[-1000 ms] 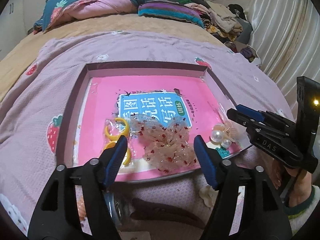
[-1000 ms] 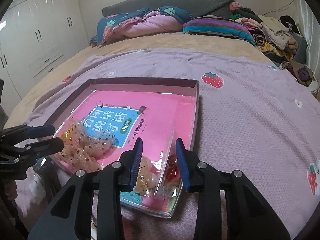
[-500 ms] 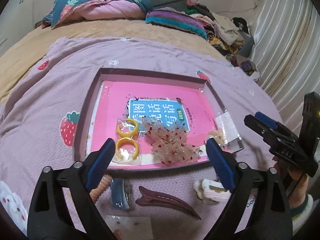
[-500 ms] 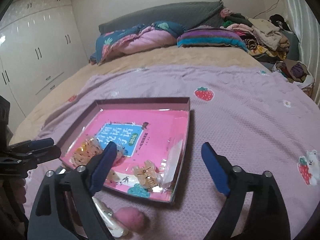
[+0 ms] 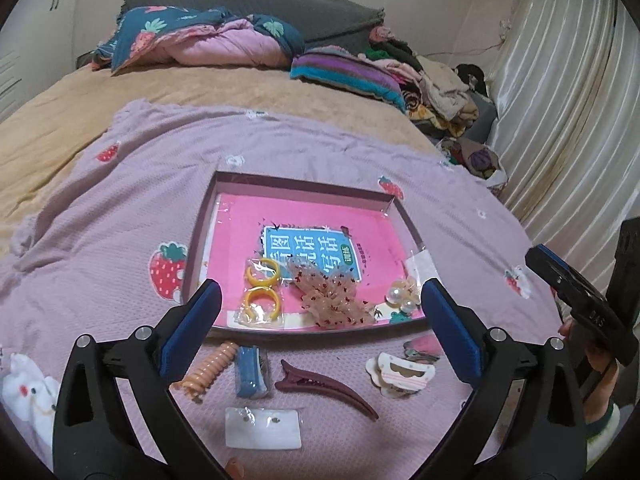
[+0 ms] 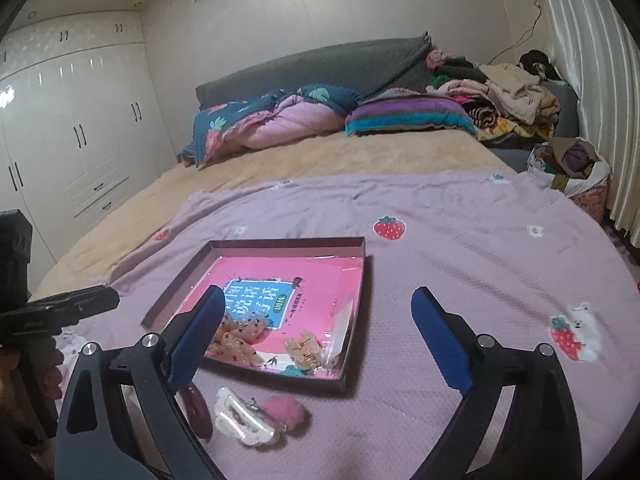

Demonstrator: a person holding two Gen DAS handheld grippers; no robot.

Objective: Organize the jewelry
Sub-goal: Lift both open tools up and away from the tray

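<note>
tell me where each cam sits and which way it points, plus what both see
Left wrist: rides the left tongs, angled down at the tray and the clips on the purple blanket; the right tongs and hand show at right.
Right wrist: rides the right tongs, looking across the tray toward the headboard; the left tongs show at left.
Shared: tray, sequined bow, maroon clip.

A bedroom in a home. A wide bed (image 6: 320, 160) with grey headboard (image 6: 312, 68), rumpled quilt (image 6: 272, 120), striped pillow (image 6: 404, 118) and piled clothes (image 6: 500, 92); white built-in wardrobes (image 6: 76, 128) at left, pleated curtains (image 5: 568, 120) at right.
</note>
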